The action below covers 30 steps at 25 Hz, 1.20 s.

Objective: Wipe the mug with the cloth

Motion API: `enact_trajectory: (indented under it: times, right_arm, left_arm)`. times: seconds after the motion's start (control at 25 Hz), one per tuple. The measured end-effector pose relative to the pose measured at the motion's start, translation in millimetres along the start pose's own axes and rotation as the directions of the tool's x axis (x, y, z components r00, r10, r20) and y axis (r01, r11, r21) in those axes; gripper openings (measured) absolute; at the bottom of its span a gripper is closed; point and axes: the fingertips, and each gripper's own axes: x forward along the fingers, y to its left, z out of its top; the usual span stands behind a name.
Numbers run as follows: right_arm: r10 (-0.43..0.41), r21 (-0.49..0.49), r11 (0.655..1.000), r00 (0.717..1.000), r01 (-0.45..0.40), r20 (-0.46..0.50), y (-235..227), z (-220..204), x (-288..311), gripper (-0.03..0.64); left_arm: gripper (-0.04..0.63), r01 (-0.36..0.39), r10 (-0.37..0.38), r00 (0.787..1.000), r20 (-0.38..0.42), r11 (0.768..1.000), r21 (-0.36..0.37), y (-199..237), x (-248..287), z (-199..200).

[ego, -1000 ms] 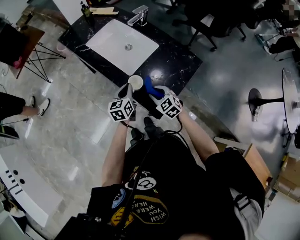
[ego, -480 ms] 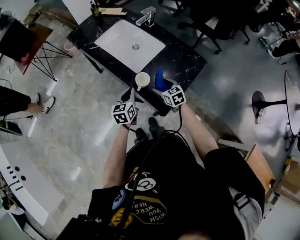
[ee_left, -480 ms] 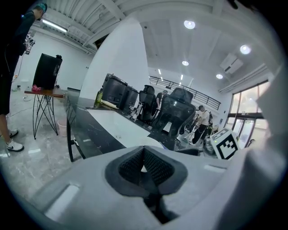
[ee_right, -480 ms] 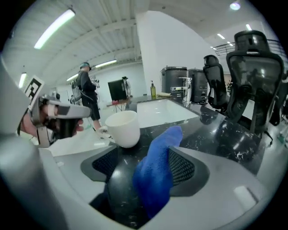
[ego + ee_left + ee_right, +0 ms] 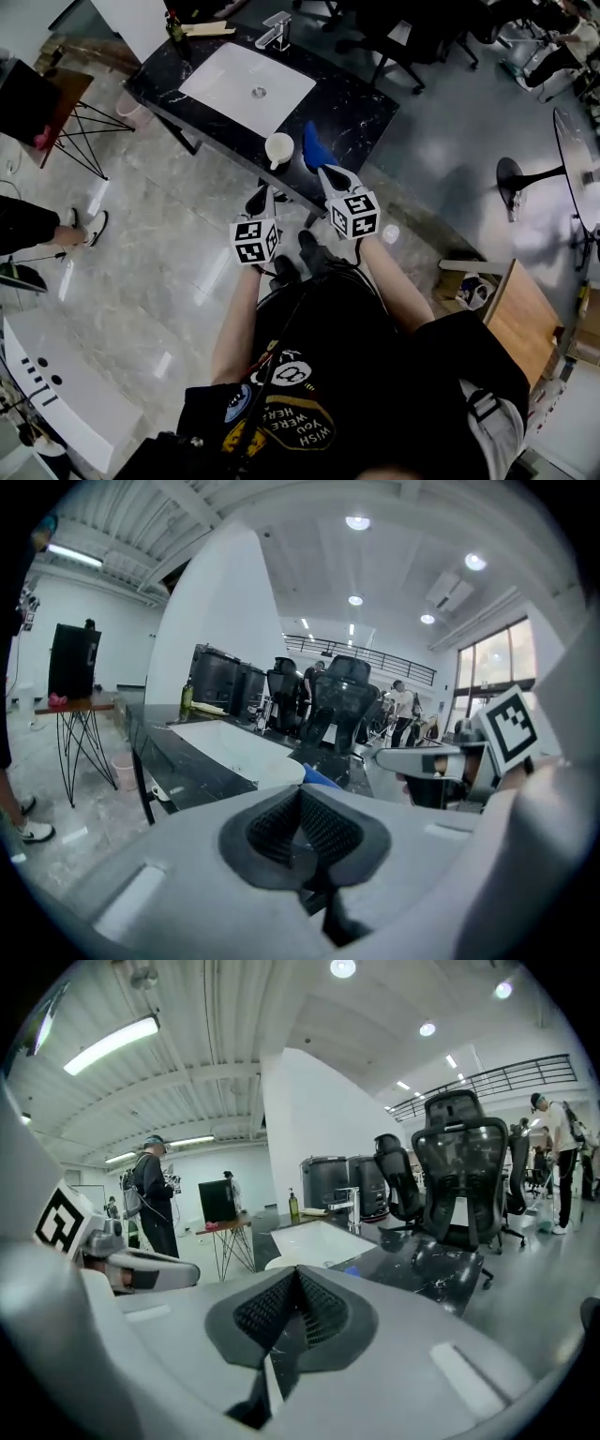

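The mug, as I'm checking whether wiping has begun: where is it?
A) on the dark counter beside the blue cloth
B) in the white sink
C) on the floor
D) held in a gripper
A: the mug stands on the dark counter right beside the blue cloth, clear of the sink.

Obstacles: cloth (image 5: 315, 148) just right of mug (image 5: 278, 148), sink (image 5: 246, 86) behind mug | Free: bare counter (image 5: 361, 108) behind-right of mug

Black T-shirt (image 5: 361, 352), yellow chest print (image 5: 298, 419), black cable (image 5: 284, 345)
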Motion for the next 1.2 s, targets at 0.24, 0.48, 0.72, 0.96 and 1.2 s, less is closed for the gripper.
enact_trajectory:
  times: [0.24,0.48,0.72,0.96,1.2]
  right_arm:
    - [-0.007,-0.028,1.0,0.999,0.009,0.046,23,10,-33,0.003]
    - [0.023,0.0,1.0,0.999,-0.023,0.04,31,4,-52,0.003]
    - [0.043,-0.023,0.999,0.998,-0.042,0.054,31,7,-73,0.002]
    - [0.052,-0.026,0.998,0.997,-0.051,0.053,25,2,-86,0.002]
    - [0.06,-0.029,0.998,0.996,-0.058,0.059,25,4,-91,0.002]
  left_arm:
    - [0.003,0.014,-0.016,0.998,0.053,1.0,0.025,-28,-26,13]
    - [0.003,0.019,-0.02,0.997,0.069,1.0,0.011,-52,-41,18]
    - [0.003,0.018,-0.019,0.997,0.075,1.0,0.013,-77,-51,16]
    - [0.003,0.011,-0.012,0.997,0.078,1.0,0.02,-92,-56,13]
    - [0.003,0.019,-0.021,0.997,0.074,0.999,0.029,-99,-54,13]
